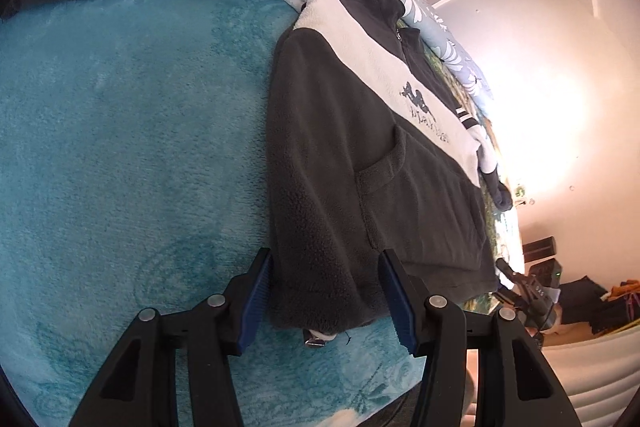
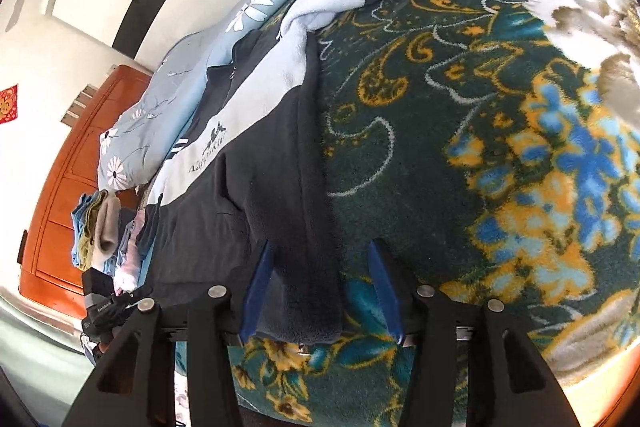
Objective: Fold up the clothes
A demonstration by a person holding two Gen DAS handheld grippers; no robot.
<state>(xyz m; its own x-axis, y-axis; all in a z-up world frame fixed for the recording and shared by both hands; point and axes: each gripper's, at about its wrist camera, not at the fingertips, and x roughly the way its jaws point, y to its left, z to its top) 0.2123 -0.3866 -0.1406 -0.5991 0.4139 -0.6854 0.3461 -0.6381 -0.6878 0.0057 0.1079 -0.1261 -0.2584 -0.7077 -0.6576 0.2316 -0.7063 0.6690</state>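
Dark grey fleece pullover lies flat on the bed's blanket; its white chest band carries a dark animal logo over lettering too blurred to read. Left gripper half open, straddling hem corner, pads not pressing. Right gripper likewise released, astride the opposite hem edge.

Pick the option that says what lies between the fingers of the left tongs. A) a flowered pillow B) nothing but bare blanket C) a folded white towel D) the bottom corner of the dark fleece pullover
D: in the left wrist view the dark hem corner of the fleece pullover sits between the blue pads of the left tongs, lying on the turquoise blanket.
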